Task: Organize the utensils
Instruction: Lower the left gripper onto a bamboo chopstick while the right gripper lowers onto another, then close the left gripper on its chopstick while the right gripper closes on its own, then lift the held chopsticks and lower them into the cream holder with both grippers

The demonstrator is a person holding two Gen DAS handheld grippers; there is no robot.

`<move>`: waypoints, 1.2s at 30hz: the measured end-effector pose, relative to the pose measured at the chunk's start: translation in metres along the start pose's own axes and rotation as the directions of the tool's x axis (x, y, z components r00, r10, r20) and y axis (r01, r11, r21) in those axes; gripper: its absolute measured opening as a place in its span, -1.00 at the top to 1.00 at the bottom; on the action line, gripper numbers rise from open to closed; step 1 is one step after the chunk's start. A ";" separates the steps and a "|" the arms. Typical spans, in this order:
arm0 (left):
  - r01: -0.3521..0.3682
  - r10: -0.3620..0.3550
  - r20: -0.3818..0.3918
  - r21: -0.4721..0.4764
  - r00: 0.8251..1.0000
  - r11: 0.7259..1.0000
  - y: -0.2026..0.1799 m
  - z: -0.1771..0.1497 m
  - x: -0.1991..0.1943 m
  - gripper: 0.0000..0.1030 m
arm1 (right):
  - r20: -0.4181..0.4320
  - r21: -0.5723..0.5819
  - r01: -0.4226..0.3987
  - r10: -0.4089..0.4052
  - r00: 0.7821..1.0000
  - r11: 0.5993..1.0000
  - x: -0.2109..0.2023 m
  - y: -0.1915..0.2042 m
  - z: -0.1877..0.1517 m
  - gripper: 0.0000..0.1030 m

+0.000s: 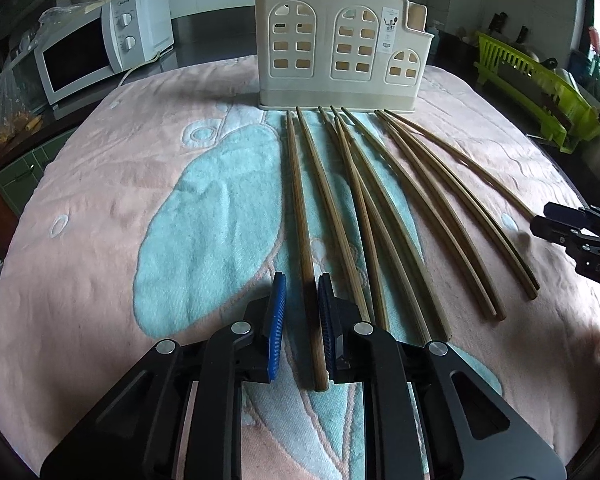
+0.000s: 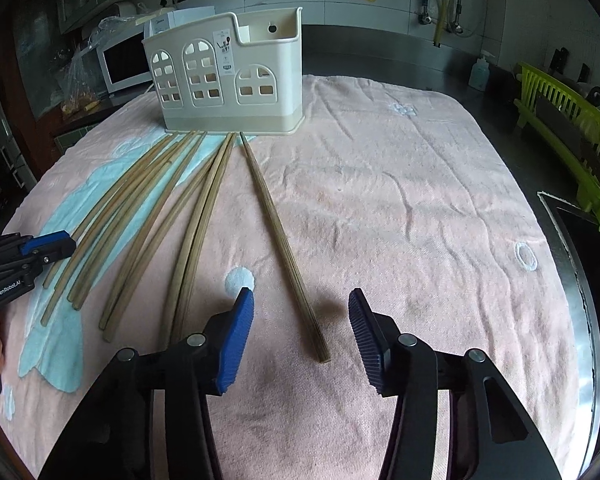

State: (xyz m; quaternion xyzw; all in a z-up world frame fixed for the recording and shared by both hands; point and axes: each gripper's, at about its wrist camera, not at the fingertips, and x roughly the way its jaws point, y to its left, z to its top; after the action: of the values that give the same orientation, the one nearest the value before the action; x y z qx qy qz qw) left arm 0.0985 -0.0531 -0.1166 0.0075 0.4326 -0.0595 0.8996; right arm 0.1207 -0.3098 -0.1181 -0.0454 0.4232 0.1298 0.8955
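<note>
My left hand-held gripper (image 1: pixel 302 324) sits low over the towel (image 1: pixel 100 240), jaws narrowed to a small gap w/ the leftmost chopstick (image 1: pixel 306 256) running straight through it. Blue pads (image 1: pixel 276 320) flank the stick's near end on both sides; can't tell if they actually touch it, looks like a sliver of space each side.

My right hand-held gripper (image 2: pixel 301 334) is spread wide, also low over the towel (image 2: pixel 400 200). The rightmost chopstick (image 2: pixel 284 248) lies between its fingers, near end closer to the right pad but apart from both. Nothing held.

Rest of the chopsticks (image 1: pixel 400 216) lie fanned on the towel betw. the two grippers, thin ends pointing at the utensil holder (image 1: pixel 340 52), thick ends toward me. A few overlap or lie touching in pairs; couple in the middle cross near the holder.

Holder is cream plastic w/ arched window cutouts, standing upright at the far edge of the towel, just beyond the stick tips. Seen from the right wrist view, holder (image 2: pixel 228 72) has a lower compartment on its right side; can't see anything inside it.

Towel is pink w/ teal patches, spread over the counter (image 2: pixel 500 92). Microwave (image 1: pixel 100 48) back left, green dish rack (image 1: pixel 540 88) off to the right.
</note>
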 end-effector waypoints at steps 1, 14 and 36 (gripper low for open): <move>-0.001 0.001 0.000 -0.002 1.000 1.000 0.000 0.000 0.000 0.68 | -0.007 -0.004 -0.001 0.001 1.000 1.000 0.003 0.000 0.000 0.19; 0.020 -0.020 -0.001 -0.004 1.000 1.000 0.007 0.002 0.000 0.88 | 0.002 -0.025 0.011 -0.011 1.000 1.000 0.001 0.006 -0.002 0.83; 0.086 -0.074 0.210 -0.050 0.975 0.995 0.035 0.028 -0.070 0.90 | 0.284 -0.037 -0.034 0.043 0.958 0.999 -0.102 0.038 0.045 0.87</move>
State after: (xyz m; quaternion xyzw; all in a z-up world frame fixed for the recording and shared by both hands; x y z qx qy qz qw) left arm 0.0804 -0.0129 -0.0459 -0.0426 0.3377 -0.0832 0.9366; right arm 0.0816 -0.2845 -0.0098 -0.0325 0.2887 0.1592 0.9435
